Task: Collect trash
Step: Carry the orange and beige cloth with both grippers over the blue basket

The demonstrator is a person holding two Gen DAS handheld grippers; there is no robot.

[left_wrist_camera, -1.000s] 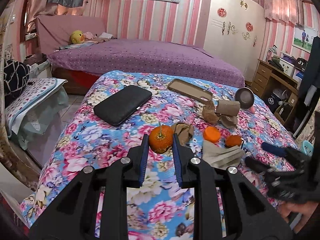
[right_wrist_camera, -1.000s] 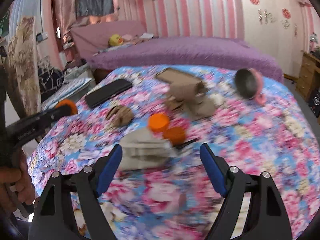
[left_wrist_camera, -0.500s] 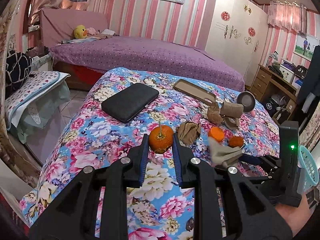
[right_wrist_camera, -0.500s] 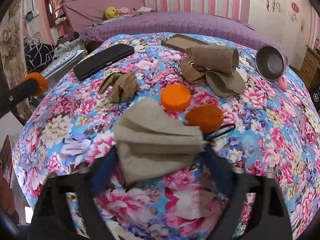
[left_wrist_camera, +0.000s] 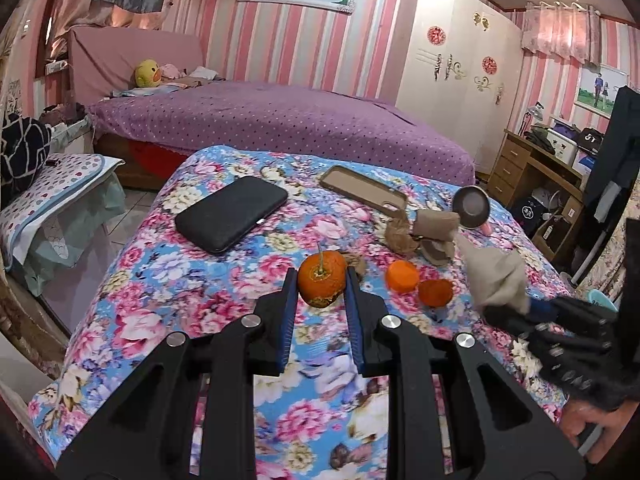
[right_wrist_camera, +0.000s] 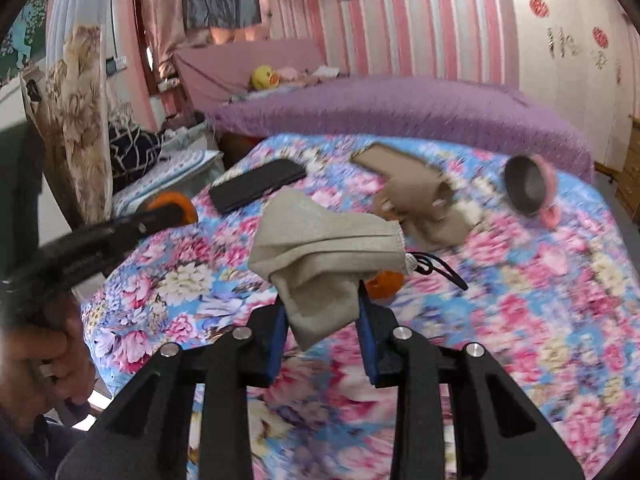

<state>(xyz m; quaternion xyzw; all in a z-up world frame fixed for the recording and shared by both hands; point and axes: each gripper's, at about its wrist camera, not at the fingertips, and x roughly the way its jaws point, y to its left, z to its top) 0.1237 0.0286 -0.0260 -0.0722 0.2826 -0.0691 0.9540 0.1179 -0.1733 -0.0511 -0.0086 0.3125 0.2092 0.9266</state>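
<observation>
While the left gripper (left_wrist_camera: 321, 300) holds its pinch on a stemmed orange (left_wrist_camera: 322, 282) at the centre of its frame, just above the floral cloth (left_wrist_camera: 160, 280), the change since a second ago lies on the right. The right gripper (right_wrist_camera: 323, 316), then spread wide and short of the beige cloth pouch (right_wrist_camera: 320, 256), has its jaws closing on the pouch's lower fold, and the pouch, previously lying flat, now hangs clear of the cloth at mid-frame. In my judgement one trash item is secured in each hand, and both are ready for carrying off; a pale blue basket edge (left_wrist_camera: 600, 300) shows at the far right of the left view, though whether it is the bin I cannot tell.

Count on the table, left view:
- Oranges with stem: one, held.
- Orange cap-like disc (left_wrist_camera: 402, 276): one, right of centre.
- Orange peel or half fruit (left_wrist_camera: 436, 292): one, just beside the disc.
- Crumpled brown paper pieces (left_wrist_camera: 434, 230): a cluster, number not clear, plus a scrap (left_wrist_camera: 356, 262) behind the held orange.
- Black case (left_wrist_camera: 232, 214): one, centre left.
- Tan phone case (left_wrist_camera: 362, 192): one, upper centre.
- Small round pan (left_wrist_camera: 472, 206): one, upper right.
</observation>
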